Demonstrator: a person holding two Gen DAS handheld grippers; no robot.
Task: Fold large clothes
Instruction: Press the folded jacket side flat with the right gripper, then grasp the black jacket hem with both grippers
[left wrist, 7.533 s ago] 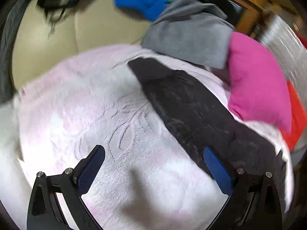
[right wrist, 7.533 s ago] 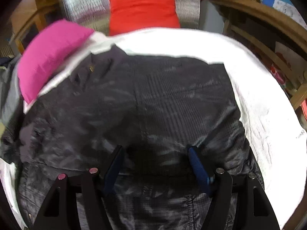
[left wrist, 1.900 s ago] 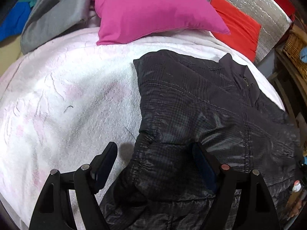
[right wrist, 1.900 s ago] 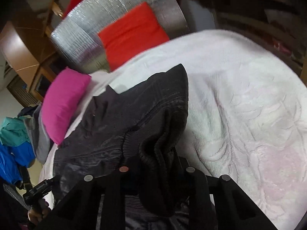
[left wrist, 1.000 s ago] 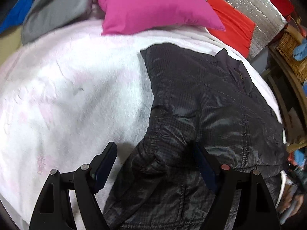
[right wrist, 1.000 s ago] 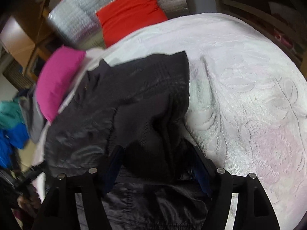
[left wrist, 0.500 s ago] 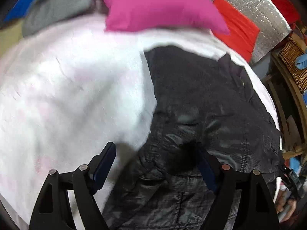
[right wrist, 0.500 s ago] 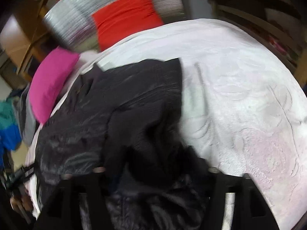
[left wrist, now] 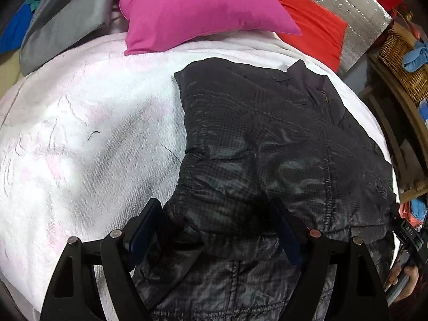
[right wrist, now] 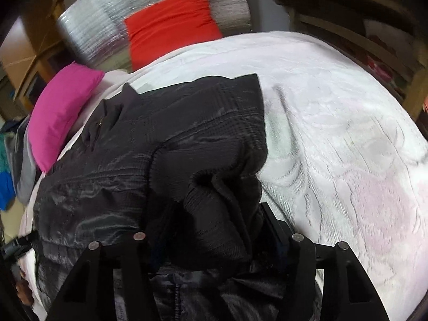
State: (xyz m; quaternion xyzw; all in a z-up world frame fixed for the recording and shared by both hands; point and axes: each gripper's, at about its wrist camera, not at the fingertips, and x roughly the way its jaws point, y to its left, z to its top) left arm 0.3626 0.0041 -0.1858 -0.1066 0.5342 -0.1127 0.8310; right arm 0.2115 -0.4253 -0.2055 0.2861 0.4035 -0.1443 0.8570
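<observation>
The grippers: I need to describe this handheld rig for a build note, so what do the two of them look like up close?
The left gripper and right gripper match: black angular plastic finger arms with triangular cut-outs, each arm studded with round rivets, silver apart from a reddish one on the left gripper. The left gripper's fingers carry flat dark blue pads. No cables or sleeves show.

Home bedroom: bed (left wrist: 80,139), pink pillow (left wrist: 192,8), wicker basket (left wrist: 401,53).

A shiny black quilted jacket (left wrist: 267,139) lies spread out, its ribbed cuff (right wrist: 214,208) bunched atop it.
</observation>
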